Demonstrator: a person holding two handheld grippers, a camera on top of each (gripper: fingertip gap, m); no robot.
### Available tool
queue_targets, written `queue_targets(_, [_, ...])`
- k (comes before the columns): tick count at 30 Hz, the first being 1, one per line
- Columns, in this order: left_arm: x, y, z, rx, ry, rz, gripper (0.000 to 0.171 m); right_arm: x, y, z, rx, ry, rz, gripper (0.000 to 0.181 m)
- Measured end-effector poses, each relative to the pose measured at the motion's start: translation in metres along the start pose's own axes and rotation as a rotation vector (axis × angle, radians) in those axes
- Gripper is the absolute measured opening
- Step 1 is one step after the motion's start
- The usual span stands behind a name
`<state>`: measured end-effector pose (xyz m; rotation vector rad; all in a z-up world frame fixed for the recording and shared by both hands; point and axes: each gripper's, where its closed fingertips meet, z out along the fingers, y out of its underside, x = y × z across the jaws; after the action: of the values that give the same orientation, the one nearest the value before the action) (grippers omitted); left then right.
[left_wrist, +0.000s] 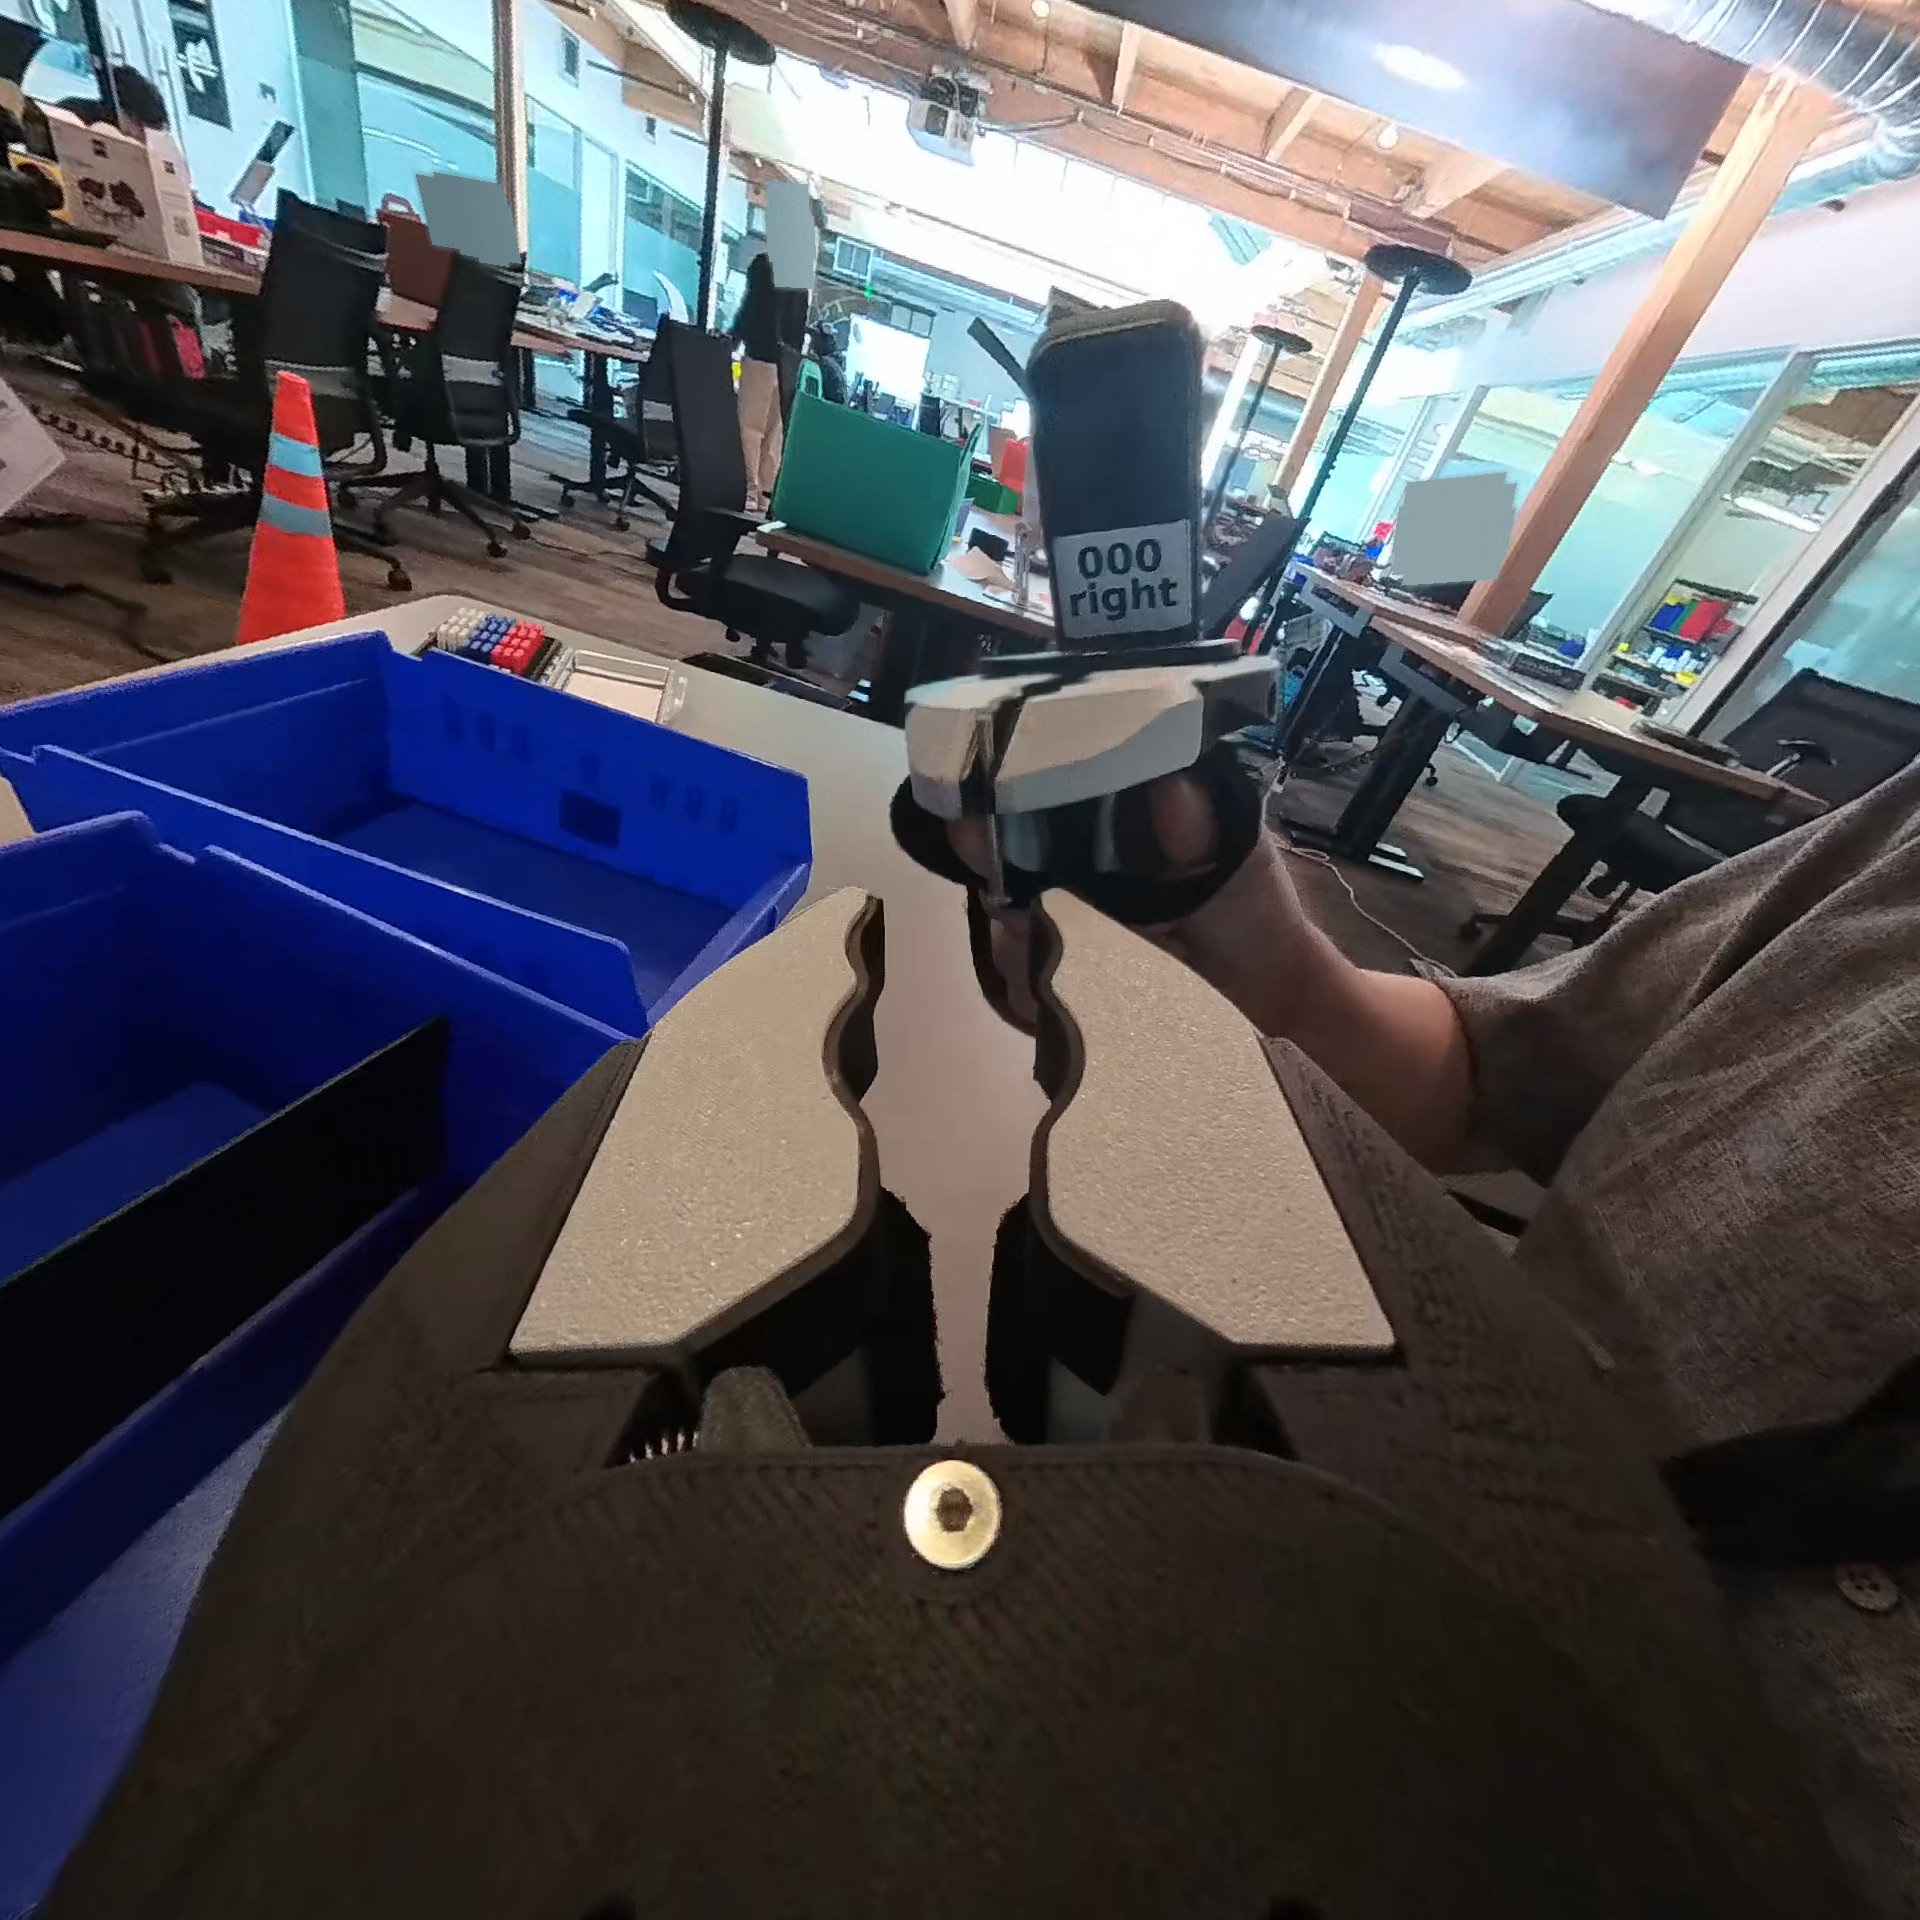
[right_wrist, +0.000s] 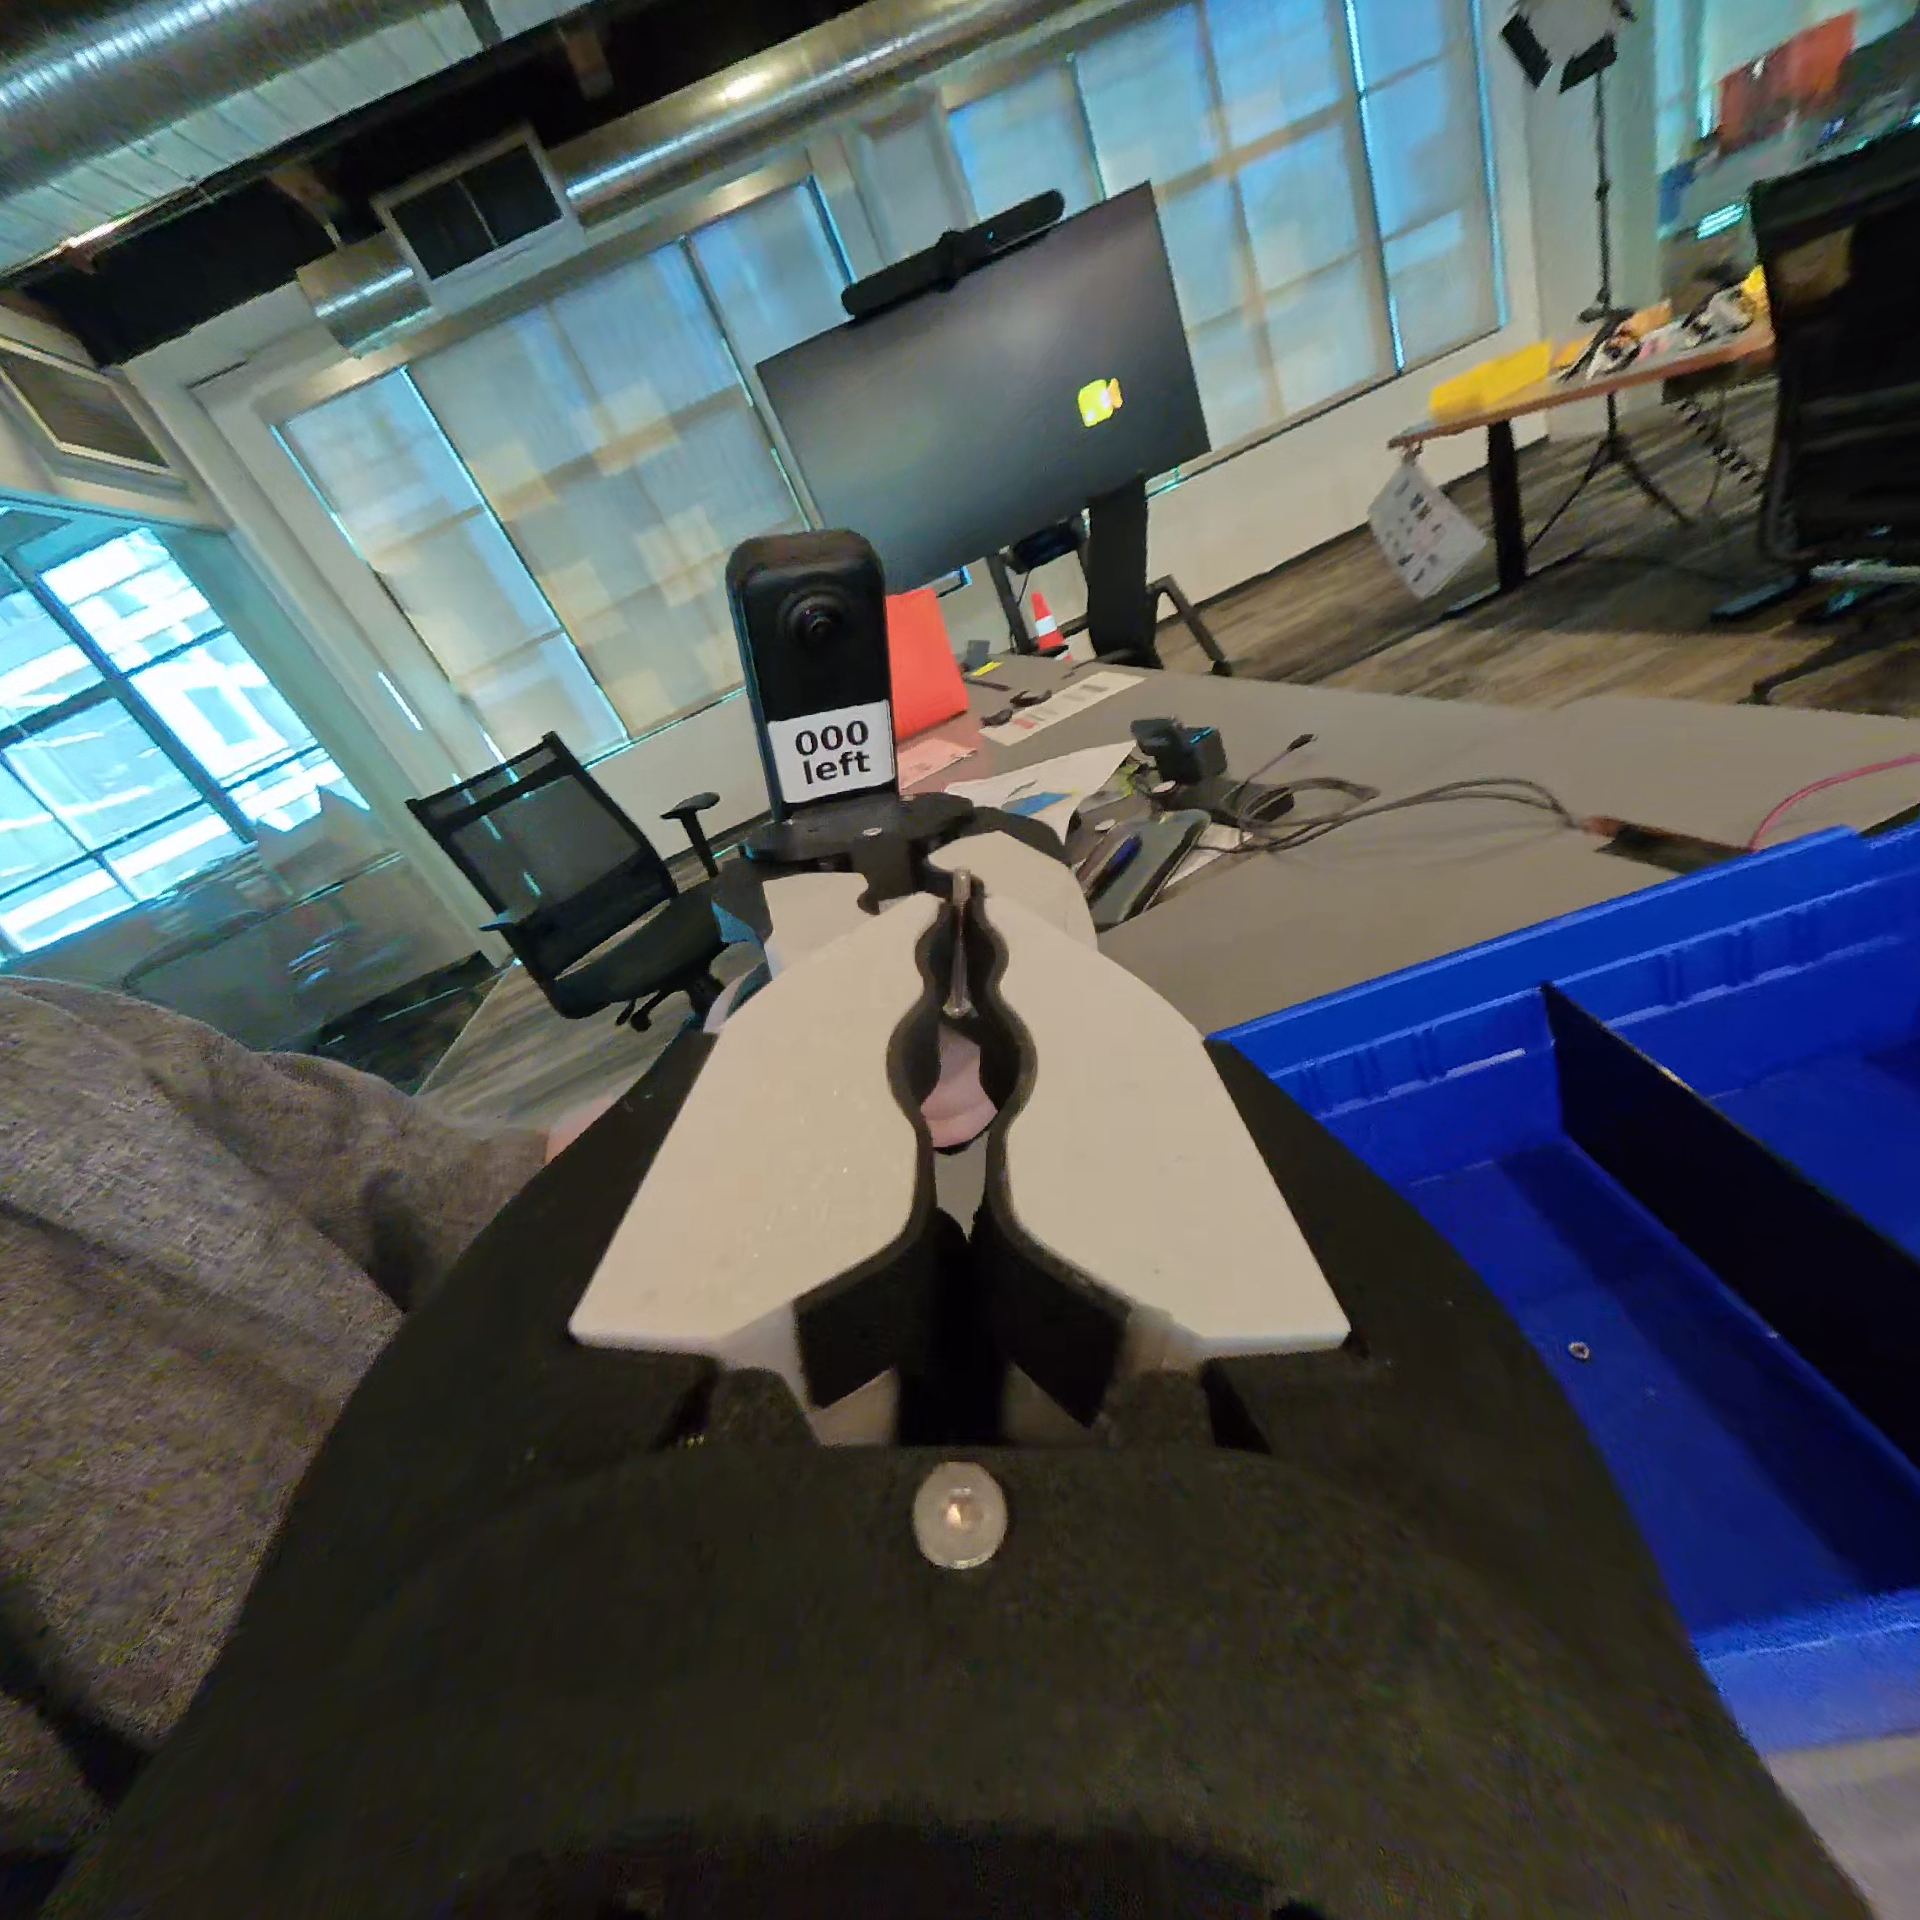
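Above the grey counter (left_wrist: 914, 831), both tongs are facing each other: the right tongs (right_wrist: 961, 935) are clenching a small metal screw (right_wrist: 958, 951), while the left tongs (left_wrist: 961, 987) are hanging released, just short of it. Beside them, two blue bins (left_wrist: 582, 831) are sitting near the counter edge, the nearer one split by a black divider (right_wrist: 1714, 1164); a tiny screw (right_wrist: 1578, 1350) is lying in one compartment.

Your left wrist view looks forward over its own fingers, close above the grey table (left_wrist: 894, 727), with the blue bins (left_wrist: 540, 831) near on its left and the open office far behind. Your right wrist view faces the opposite way, toward the windows and a dark monitor (right_wrist: 987, 384), bins (right_wrist: 1558, 1195) near on its right. Each view shows the other gripper's camera close ahead, and both share the bins and table.
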<state>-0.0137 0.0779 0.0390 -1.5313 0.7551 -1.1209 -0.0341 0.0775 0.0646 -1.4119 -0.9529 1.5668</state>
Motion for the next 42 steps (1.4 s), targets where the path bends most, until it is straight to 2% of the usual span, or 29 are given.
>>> queue_targets(7, [0.012, 0.009, 0.002, 0.018, 0.009, -0.011, 0.024, -0.01, 0.008, -0.002, -0.027, -0.017, 0.004, 0.002])
queue_targets(17, [0.023, 0.009, -0.001, 0.015, 0.044, -0.008, 0.005, -0.017, 0.012, 0.0, -0.047, -0.012, -0.011, 0.002])
queue_targets(27, [0.018, 0.018, -0.004, 0.042, 0.032, -0.02, 0.004, -0.013, 0.02, 0.004, -0.064, 0.016, -0.079, 0.002])
queue_targets(30, [0.019, 0.02, -0.007, 0.047, 0.063, -0.103, 0.004, -0.012, 0.023, 0.005, -0.049, -0.016, 0.023, 0.002])
queue_targets(36, [0.022, 0.016, -0.011, 0.012, 0.042, -0.055, 0.004, -0.016, 0.021, 0.009, -0.068, -0.037, 0.02, 0.002])
queue_targets(42, [0.021, 0.013, -0.017, 0.039, 0.039, -0.056, 0.003, -0.017, 0.019, 0.015, -0.043, -0.061, 0.024, 0.002])
